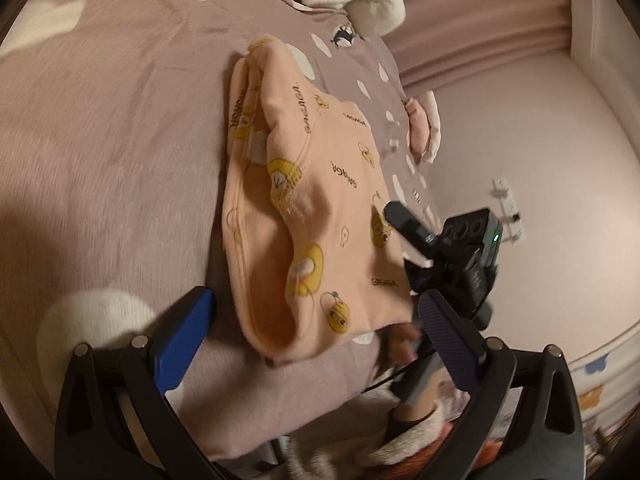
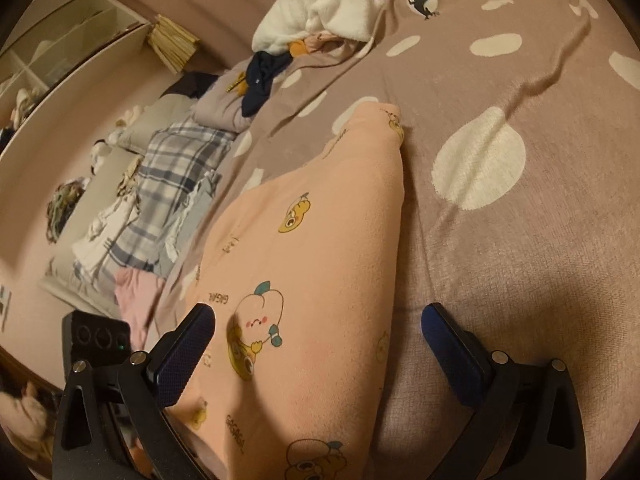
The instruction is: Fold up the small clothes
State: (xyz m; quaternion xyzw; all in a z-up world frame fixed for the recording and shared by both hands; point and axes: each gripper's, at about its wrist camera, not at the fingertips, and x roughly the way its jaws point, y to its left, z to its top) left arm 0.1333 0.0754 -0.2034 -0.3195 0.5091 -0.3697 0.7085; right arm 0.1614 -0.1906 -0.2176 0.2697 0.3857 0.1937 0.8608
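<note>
1. The mauve bedspread (image 1: 100,140) with its cream blotches fills most of what I see from either hand; the bed (image 2: 540,260) carries everything else.
2. On it lies the peach garment (image 1: 320,208) – printed with yellow cartoon figures and small lettering – folded over on itself, layered edges showing on the side toward my left gripper. From my right wrist the same peach garment (image 2: 320,264) runs away from me as one smooth panel.
3. A white fluffy heap (image 2: 320,12) sits at the far end of the bed, well apart from the garment.
4. A plaid cloth (image 2: 176,184) lies among a clutter of other laundry off the bed's edge.
5. My left gripper (image 1: 316,312) stands wide, holding nothing, the garment's near end between its fingers.
6. My right gripper (image 2: 318,320) is spread wide too – it hovers over the garment's near end, nothing pinched.
7. A dark blue garment (image 2: 260,80) lies crumpled below the white heap.
</note>
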